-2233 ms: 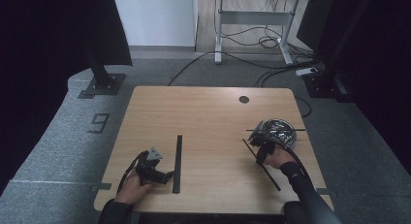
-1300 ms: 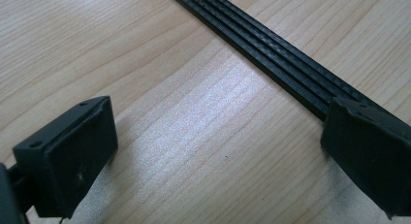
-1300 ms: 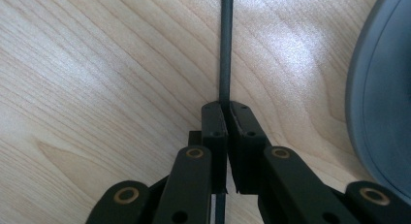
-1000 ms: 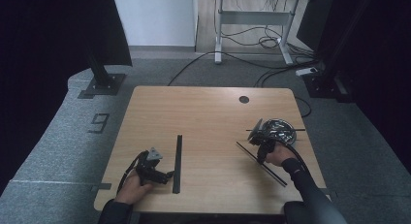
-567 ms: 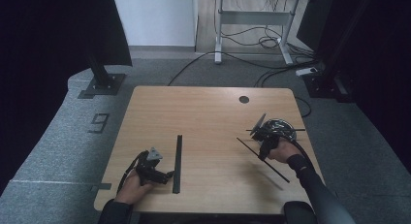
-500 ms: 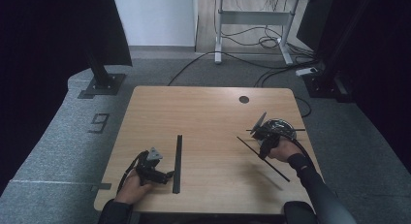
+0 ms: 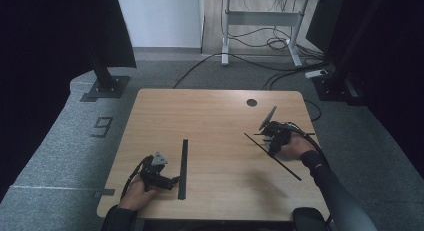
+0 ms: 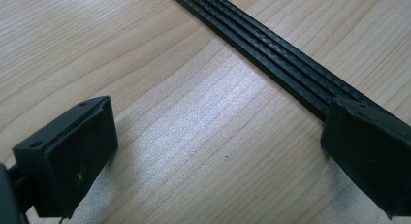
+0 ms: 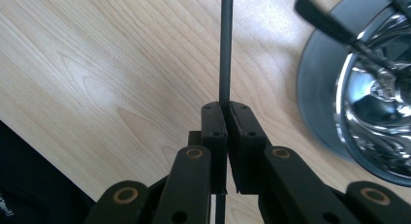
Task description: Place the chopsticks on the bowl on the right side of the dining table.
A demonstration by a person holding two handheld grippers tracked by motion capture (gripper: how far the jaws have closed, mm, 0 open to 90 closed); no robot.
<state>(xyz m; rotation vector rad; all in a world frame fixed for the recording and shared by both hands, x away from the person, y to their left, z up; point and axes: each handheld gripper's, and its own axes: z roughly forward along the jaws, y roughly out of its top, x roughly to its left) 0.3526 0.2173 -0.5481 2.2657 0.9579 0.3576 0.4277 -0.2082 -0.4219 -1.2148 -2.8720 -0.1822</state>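
Compared with the frames of a second or two back, the thin black rod [image 7: 273, 149] has come off the light wooden table [image 7: 215, 116]. It lay flat near the right edge then; now the right gripper [image 7: 270, 139] carries it above the surface, and a faint shadow falls on the wood under it. We read this as the pick-up done and the carry just begun; where the rod is to go we cannot tell.

Right gripper: jaws fully closed, pads [image 9: 214, 118] clamped on the rod [image 9: 225, 49] near its middle, so it sticks out past the jaws on both sides. In the high view the rod runs slantwise from the gripper down toward the table's near right corner. The right forearm reaches in from that corner, wrist raised. A shiny metal bowl on a dark round base [image 9: 368, 88] sits just beside the held rod.

Left gripper [image 7: 159, 173]: resting at the table's near left, unmoved. Jaws wide apart, holding nothing; one pad [image 8: 373, 161] touches or overlaps the flat black ribbed strip [image 7: 183, 168].
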